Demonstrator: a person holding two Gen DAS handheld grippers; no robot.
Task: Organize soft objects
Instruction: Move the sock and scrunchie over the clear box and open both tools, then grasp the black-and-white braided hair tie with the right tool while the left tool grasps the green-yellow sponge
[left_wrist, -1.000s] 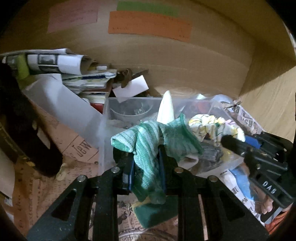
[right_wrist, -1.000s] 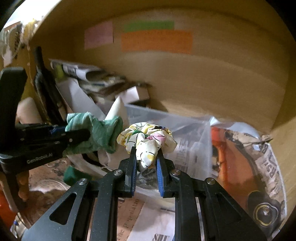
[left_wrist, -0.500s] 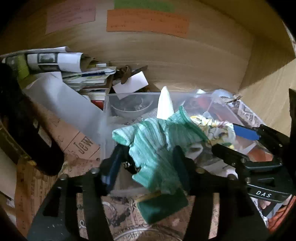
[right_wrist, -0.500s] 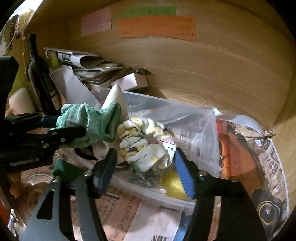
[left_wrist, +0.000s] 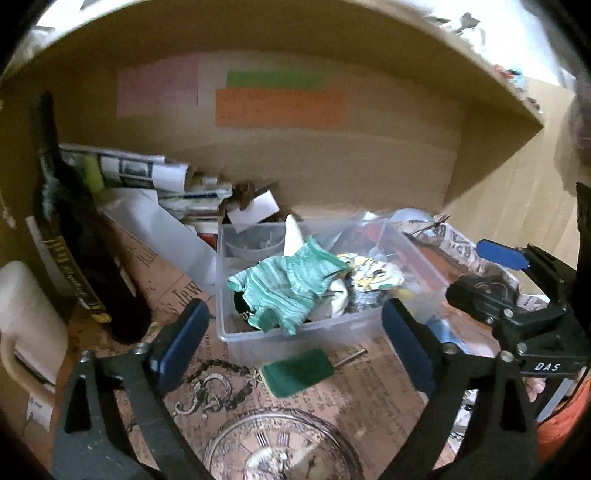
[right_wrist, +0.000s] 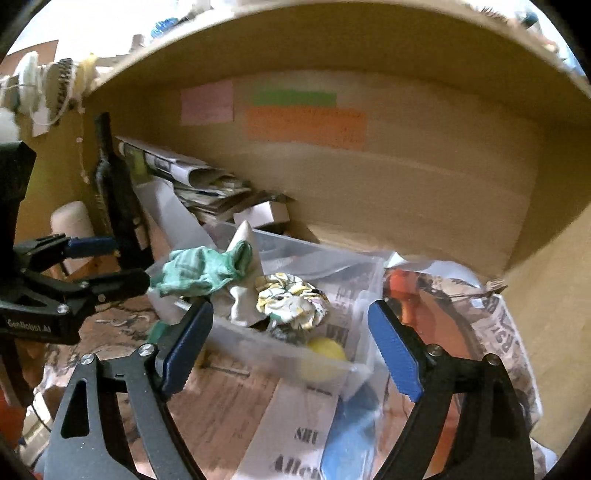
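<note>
Both cloths have left the fingers and now lie in the clear plastic box (left_wrist: 303, 334), the green striped cloth (left_wrist: 288, 288) beside the yellow floral cloth (right_wrist: 291, 301), so the left gripper (left_wrist: 291, 341) and right gripper (right_wrist: 291, 347) stand wide, holding nothing.

White letters "DAS" stand on the right gripper (left_wrist: 491, 273), "GenRobot.AI" on the left gripper (right_wrist: 110, 264), and bold black "Alle" is printed on the newspaper sheet (right_wrist: 295, 435) lying below and between the right gripper's fingers.

Left claw (left_wrist: 291, 347) released green cloth (left_wrist: 286, 291); right claw (right_wrist: 291, 347) released floral scrunchie (right_wrist: 291, 301); both withdrawn.
</note>
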